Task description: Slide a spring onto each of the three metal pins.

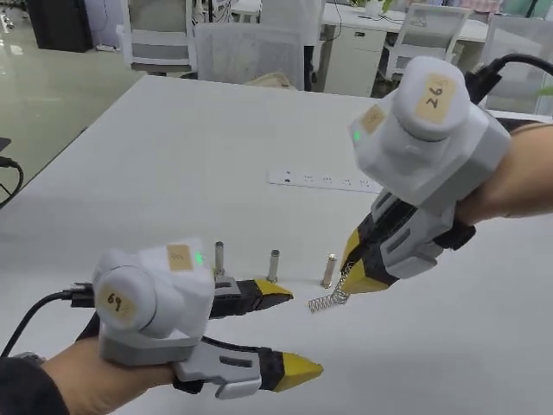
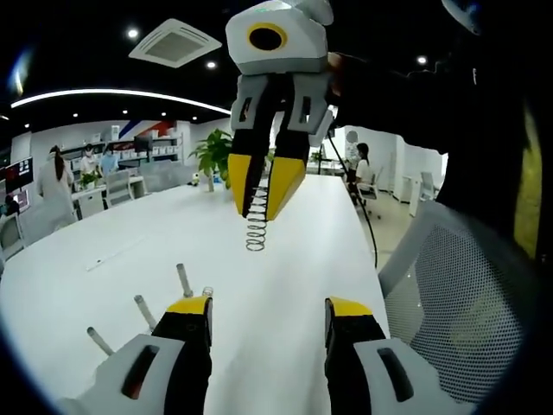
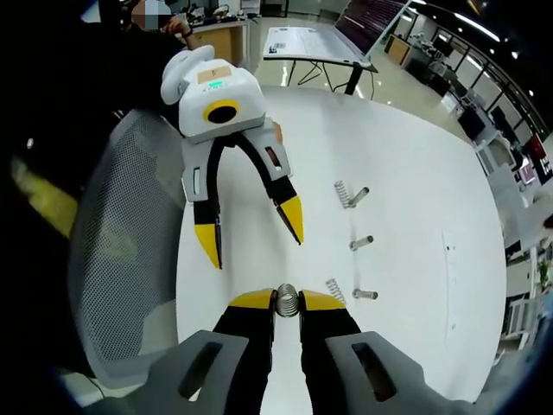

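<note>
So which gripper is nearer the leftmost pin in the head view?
Left. The left gripper sits beside the leftmost pin; the right gripper, holding a spring, is past the row's far end.

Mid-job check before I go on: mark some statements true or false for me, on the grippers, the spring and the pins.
1. The right gripper is shut on a spring. True.
2. The left gripper is clamped on a pin. False: it is open and holds nothing.
3. Three pins stand upright on the table. True.
4. The held spring already sits on a pin. False: it hangs from the right gripper, off the pins.
</note>
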### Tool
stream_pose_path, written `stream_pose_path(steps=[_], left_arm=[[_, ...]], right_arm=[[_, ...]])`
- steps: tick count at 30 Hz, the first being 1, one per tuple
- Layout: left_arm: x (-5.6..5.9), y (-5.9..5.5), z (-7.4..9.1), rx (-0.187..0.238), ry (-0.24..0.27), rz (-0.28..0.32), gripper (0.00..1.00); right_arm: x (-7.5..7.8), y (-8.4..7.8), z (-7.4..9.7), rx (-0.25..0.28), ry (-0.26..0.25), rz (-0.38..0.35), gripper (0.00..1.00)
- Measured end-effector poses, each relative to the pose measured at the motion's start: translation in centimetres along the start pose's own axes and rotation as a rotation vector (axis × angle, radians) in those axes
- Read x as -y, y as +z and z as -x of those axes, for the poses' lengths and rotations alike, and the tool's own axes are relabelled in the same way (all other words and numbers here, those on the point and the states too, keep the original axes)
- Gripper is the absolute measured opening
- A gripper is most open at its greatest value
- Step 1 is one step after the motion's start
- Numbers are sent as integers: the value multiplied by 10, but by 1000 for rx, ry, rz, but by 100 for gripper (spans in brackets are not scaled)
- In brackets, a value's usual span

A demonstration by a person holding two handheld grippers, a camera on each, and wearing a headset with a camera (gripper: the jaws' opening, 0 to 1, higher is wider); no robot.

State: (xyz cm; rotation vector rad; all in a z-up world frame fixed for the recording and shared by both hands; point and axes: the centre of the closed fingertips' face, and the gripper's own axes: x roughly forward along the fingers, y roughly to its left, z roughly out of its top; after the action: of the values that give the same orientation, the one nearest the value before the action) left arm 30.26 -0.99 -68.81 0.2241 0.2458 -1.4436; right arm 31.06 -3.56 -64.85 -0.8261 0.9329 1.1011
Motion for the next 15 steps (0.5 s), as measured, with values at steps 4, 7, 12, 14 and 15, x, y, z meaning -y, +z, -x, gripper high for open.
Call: stream_pose_path(steps=[4,7,12,14,15], left_arm=[[-4,-1,5,1,18,8,54],[-7,-2,8,0,34,15,58],[-13,-3,15,5,62,22,63],[-17,-5,19,6,80,23,66],[-18,-6,20,4,85,26,66]], right_arm=[[4,0,2,4,-7,-8,8],[8,-1,4,8,-12,-12,8],[13,-1,8,11,-25,-22,8],[16,-1,9,12,-31,-25,8],[18,-1,10,15,-34,-29,8]])
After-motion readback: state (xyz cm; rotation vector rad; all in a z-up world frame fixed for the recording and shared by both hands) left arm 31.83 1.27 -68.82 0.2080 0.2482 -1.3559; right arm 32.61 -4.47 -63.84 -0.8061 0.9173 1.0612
